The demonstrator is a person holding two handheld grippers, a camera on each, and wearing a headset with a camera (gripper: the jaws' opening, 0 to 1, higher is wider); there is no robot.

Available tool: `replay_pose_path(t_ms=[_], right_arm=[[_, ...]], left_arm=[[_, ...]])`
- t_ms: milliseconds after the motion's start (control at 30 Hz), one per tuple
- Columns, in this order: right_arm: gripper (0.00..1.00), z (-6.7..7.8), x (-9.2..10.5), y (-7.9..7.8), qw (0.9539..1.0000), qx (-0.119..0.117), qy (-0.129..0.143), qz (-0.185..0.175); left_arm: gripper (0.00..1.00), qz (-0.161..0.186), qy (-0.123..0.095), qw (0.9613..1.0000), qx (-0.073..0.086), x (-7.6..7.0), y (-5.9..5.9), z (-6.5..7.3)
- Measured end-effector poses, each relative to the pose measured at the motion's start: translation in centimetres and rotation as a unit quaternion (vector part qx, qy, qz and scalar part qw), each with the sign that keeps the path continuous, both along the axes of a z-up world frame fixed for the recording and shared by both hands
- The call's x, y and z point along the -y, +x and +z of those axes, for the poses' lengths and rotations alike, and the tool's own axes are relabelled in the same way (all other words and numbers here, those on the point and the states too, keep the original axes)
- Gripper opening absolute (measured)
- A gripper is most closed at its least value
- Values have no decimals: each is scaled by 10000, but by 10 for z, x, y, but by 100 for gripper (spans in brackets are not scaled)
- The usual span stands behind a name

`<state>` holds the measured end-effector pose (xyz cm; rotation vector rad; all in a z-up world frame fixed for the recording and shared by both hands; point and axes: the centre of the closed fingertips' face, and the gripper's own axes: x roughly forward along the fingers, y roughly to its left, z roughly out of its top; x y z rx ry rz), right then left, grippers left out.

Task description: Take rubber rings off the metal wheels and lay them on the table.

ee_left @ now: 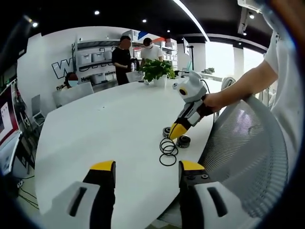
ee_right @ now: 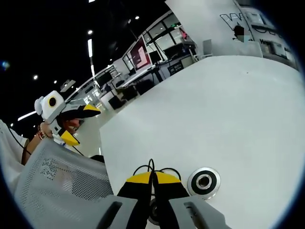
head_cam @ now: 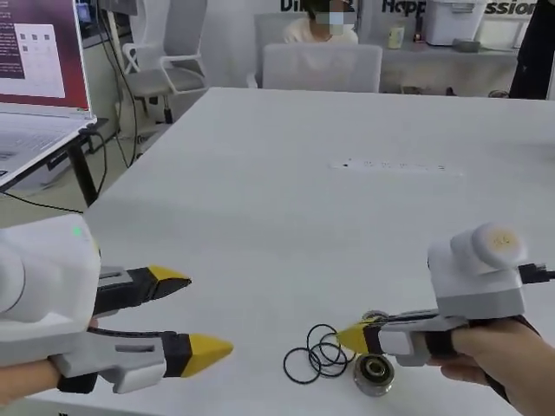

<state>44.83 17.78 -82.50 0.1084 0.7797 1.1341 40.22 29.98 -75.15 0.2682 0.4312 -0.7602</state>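
Several thin black rubber rings lie in a loose overlapping heap near the front edge of the white table. My right gripper is shut at the heap's right side; in the right gripper view a thin black ring pokes out from between its yellow tips. One metal wheel lies flat just in front of that gripper, and a second wheel peeks out behind it. My left gripper hovers open and empty to the left, apart from the rings.
An open laptop sits on a desk at the far left. Office chairs and a seated person are at the table's far end. A grey mesh chair back is close behind my right hand. A potted plant stands on the table's far part.
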Motion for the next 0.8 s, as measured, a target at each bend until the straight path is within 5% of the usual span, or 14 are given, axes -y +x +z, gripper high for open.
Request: replay_pose_path(t_ms=[133, 367, 800], right_arm=[[0, 5, -1, 1, 9993, -215, 260, -131], [0, -6, -6, -9, 9988, -460, 164, -17], [11, -15, 0, -4, 9988, 85, -489, 44]], left_arm=[[50, 46, -15, 10000, 3, -2, 1, 0], [50, 22, -14, 10000, -28, -1, 0, -1], [50, -123, -43, 9999, -40, 8, -4, -1]])
